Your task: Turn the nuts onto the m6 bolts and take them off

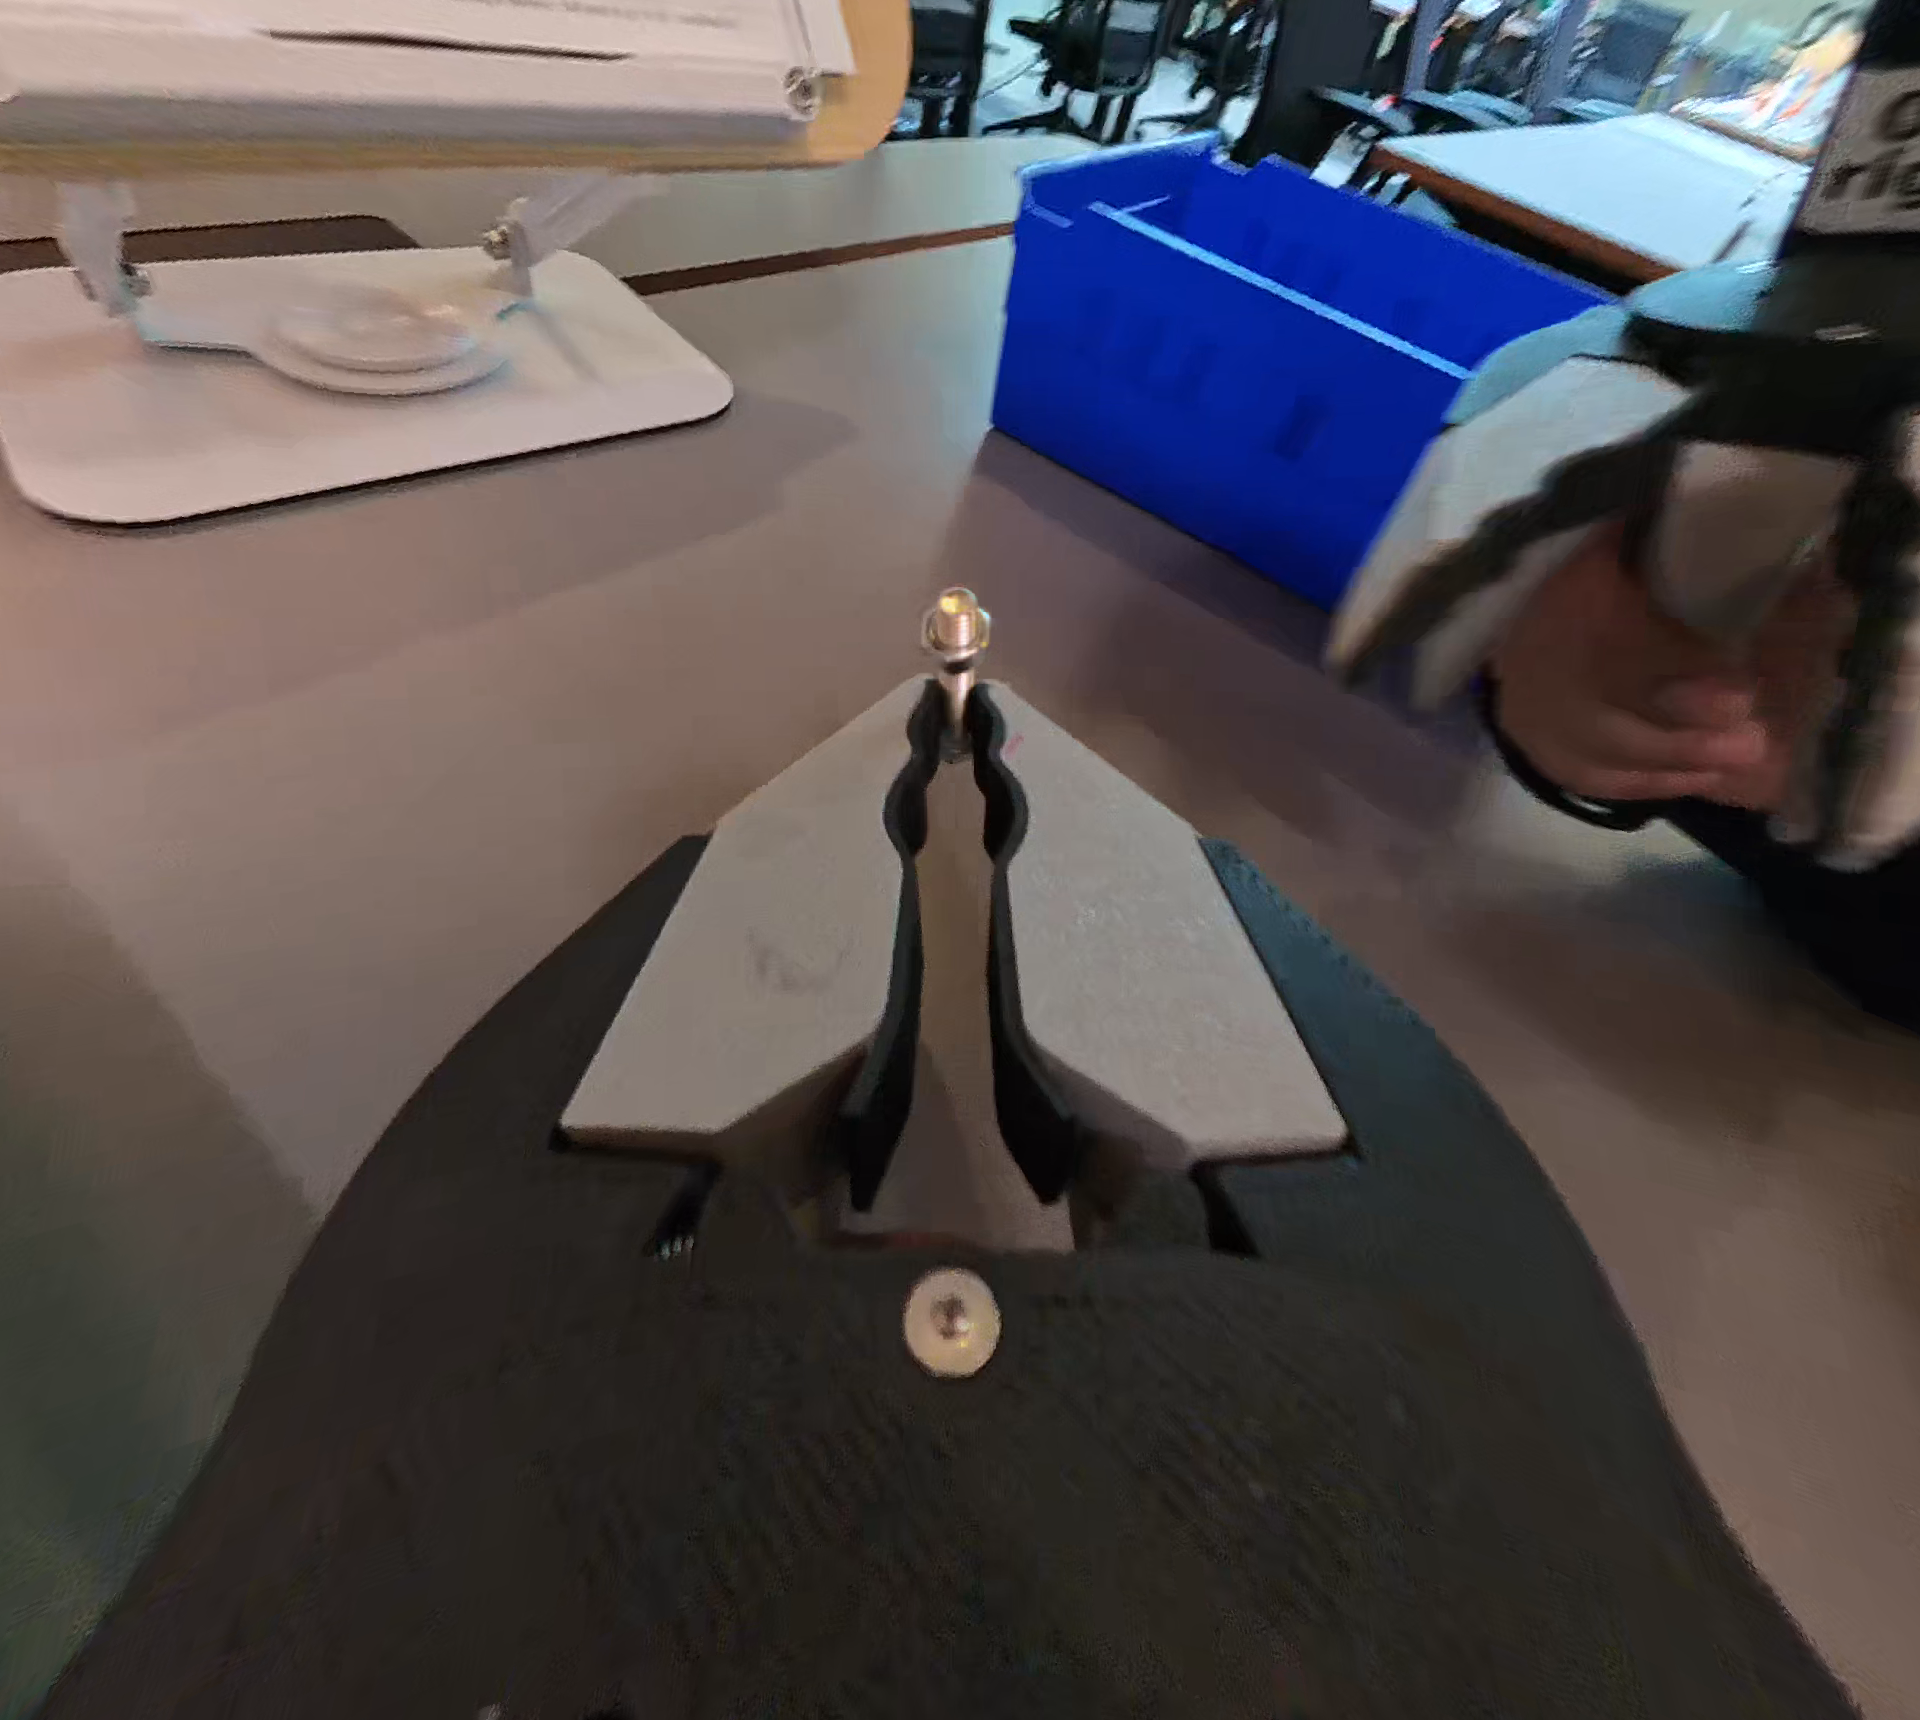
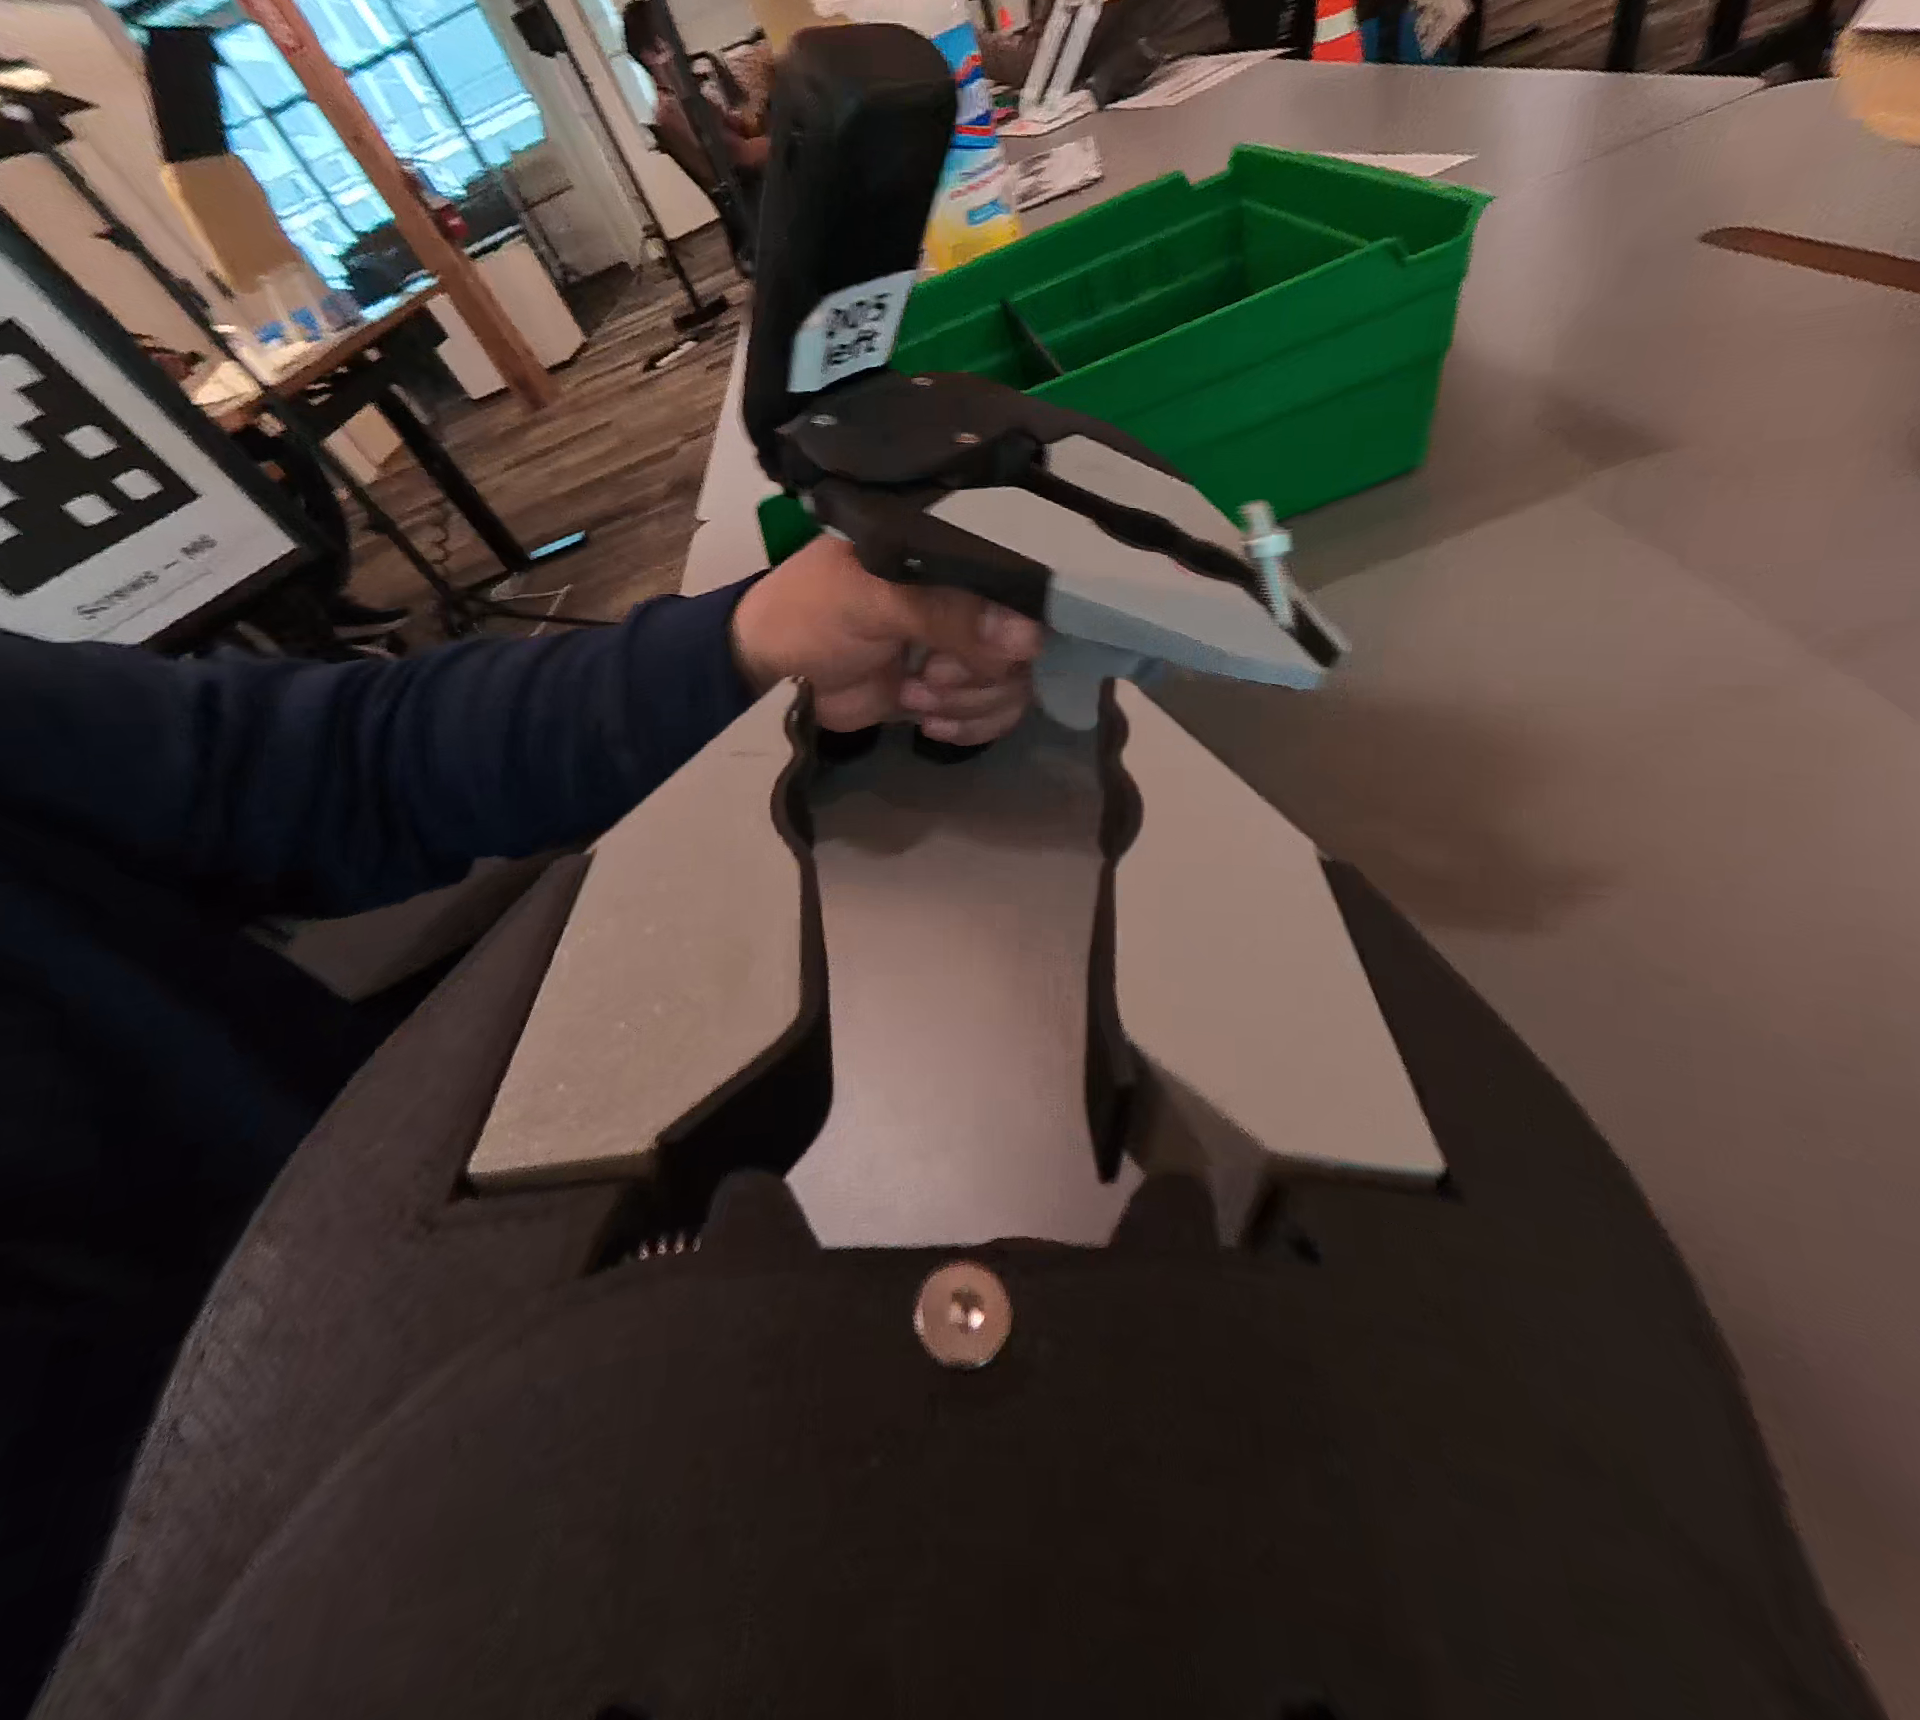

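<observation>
even indoor light, blurred, warped edges.

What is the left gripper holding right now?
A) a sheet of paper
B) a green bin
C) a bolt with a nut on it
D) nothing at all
C: the left gripper has its jaws shut on a bolt that sticks up past the tips, with a nut near its top; the right gripper is open and empty.
</observation>
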Tool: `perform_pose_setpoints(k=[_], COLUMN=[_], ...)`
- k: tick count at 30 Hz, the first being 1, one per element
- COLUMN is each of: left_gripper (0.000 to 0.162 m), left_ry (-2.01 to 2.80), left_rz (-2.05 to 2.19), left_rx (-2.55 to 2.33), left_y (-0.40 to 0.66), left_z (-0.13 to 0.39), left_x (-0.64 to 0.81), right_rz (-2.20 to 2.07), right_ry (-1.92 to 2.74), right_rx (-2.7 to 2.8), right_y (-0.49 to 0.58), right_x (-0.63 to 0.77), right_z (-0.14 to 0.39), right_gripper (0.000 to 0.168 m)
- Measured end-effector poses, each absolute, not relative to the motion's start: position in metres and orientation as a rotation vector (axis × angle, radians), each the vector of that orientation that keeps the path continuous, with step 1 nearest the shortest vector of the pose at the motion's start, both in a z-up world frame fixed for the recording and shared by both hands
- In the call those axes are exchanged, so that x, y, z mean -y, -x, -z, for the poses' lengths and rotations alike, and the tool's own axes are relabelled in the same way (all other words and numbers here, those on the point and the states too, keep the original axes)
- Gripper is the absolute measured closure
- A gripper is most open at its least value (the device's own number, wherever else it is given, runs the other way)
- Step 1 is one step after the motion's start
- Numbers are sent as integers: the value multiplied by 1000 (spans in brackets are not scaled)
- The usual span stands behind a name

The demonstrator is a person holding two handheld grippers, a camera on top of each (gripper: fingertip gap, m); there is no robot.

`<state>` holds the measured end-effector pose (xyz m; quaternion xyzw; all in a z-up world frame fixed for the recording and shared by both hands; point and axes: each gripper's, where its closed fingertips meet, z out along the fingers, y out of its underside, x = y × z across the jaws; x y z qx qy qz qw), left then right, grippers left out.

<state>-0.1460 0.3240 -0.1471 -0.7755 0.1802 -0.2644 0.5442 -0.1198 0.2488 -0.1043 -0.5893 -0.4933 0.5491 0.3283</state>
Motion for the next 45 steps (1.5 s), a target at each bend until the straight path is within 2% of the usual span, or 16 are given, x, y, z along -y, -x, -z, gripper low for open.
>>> perform_pose_setpoints(k=[5, 11, 16, 20, 25, 30, 33, 39, 42, 45], left_gripper=[159, 159, 159, 159, 156, 133, 133, 137, 137, 138], left_ry=[1813, 1798, 1805, 1827, 1834, 1863, 1865, 1858, 1878, 1876], left_rz=[655, 680, 701, 681, 666, 624, 623, 593, 603, 592], left_rx=[-537, -645, -725, -751, -702, -627, -624, -624, -623, -629], left_y=[125, 108, 95, 91, 95, 109, 109, 111, 111, 111], left_z=[147, 148, 153, 159, 159, 161, 161, 160, 165, 164], left_x=[-315, -304, -295, -294, -299, -309, -310, -311, -312, -312], right_rz=[-1306, -1222, -1204, -1137, -977, -703, -646, -346, -214, -313], right_ry=[1590, 1634, 1644, 1679, 1677, 1738, 1629, 1396, 1415, 1447], right_rx=[1212, 1155, 1180, 1213, 1179, 1141, 1104, 757, 628, 566], right_y=[116, 114, 119, 122, 115, 100, 95, 12, -34, -51], right_x=[-271, -286, -283, -284, -299, -325, -326, -356, -379, -382], right_z=[110, 115, 122, 135, 134, 146, 123, 29, 14, 6], right_gripper=[117, 128, 130, 159, 161, 160, 160, 160, 161, 161])
